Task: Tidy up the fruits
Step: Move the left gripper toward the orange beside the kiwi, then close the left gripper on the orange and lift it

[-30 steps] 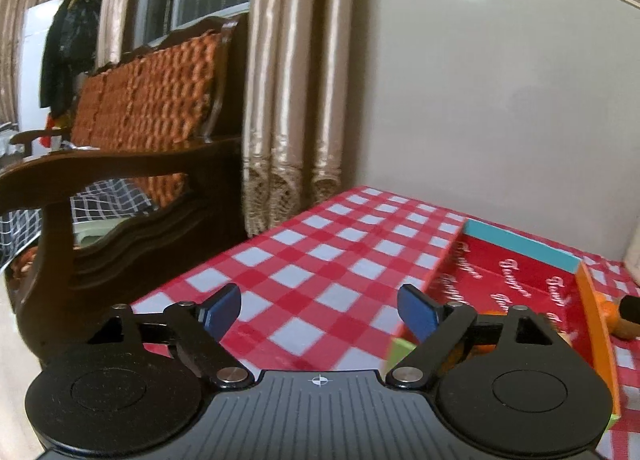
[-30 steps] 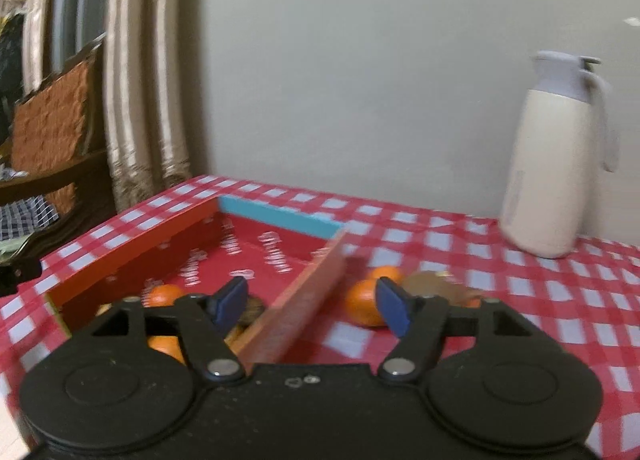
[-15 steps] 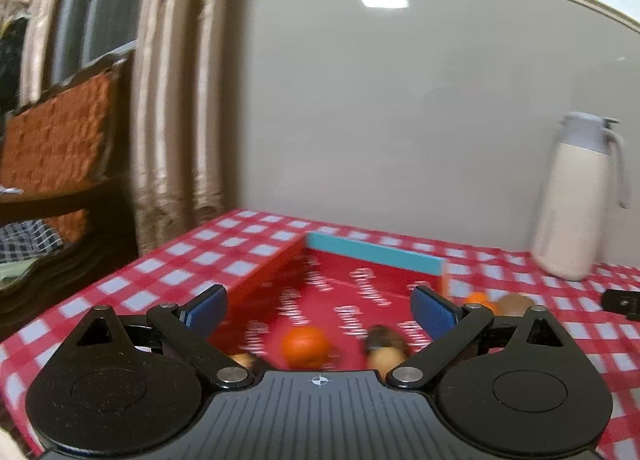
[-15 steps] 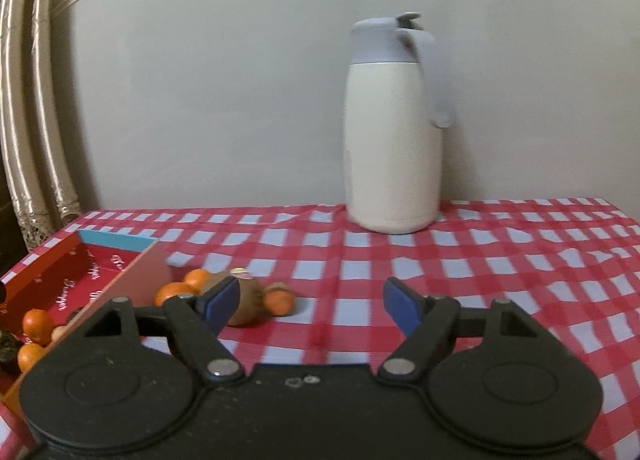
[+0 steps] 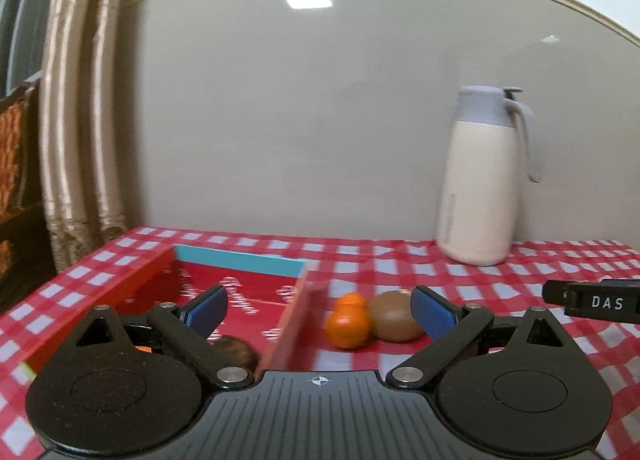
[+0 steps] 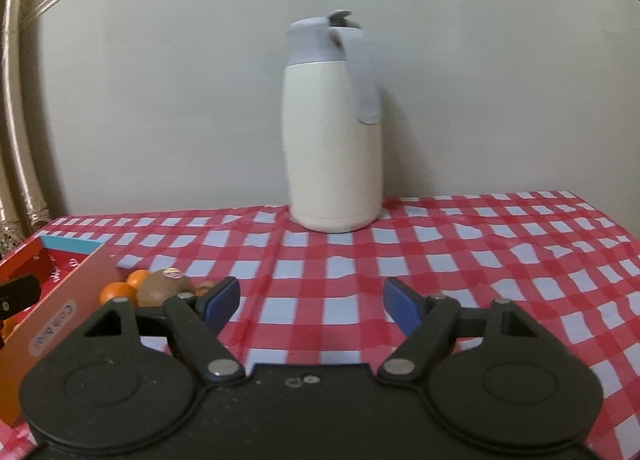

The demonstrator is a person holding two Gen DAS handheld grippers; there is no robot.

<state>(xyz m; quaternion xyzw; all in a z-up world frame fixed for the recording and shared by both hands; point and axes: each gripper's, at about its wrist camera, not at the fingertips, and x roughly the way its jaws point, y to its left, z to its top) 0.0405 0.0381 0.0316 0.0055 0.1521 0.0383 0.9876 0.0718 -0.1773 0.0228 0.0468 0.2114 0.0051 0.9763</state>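
Orange fruit, 2 pcs (image 5: 347, 325), small, round, glossy, sit on the bench (image 5: 500, 276) just outside the tray's right wall; the rear pc is partly hidden by the front one. Brown fruit (image 5: 395, 315), larger, matte, oval, touches the orange pair on its right side. In right wrist view it carries a small pale sticker on top; text too small to read. Further fruit lies inside the tray (image 5: 236, 260): one dark brown pc (image 5: 238, 352) low near the left tool, plus an orange sliver behind the tool arm.

Tray: red floor w/ white script lettering, not legible; orange side walls, light-blue far wall. Oval label on the right wall's outer face, right wrist view; wording blurred.

Bench cover: red/white check cloth, slightly wrinkled. Cream jug (image 5: 478, 188) w/ grey lid and handle stands upright near the rear wall, well apart from the fruit. Wall plain beige w/ moulding line; curtain (image 5: 76, 132) at left.

Left tool (image 5: 319, 310): pads wide apart, nothing between them. Right tool (image 6: 312, 302): pads apart, empty, over bare cloth. Its side edge shows in left wrist view, marked "DAS".
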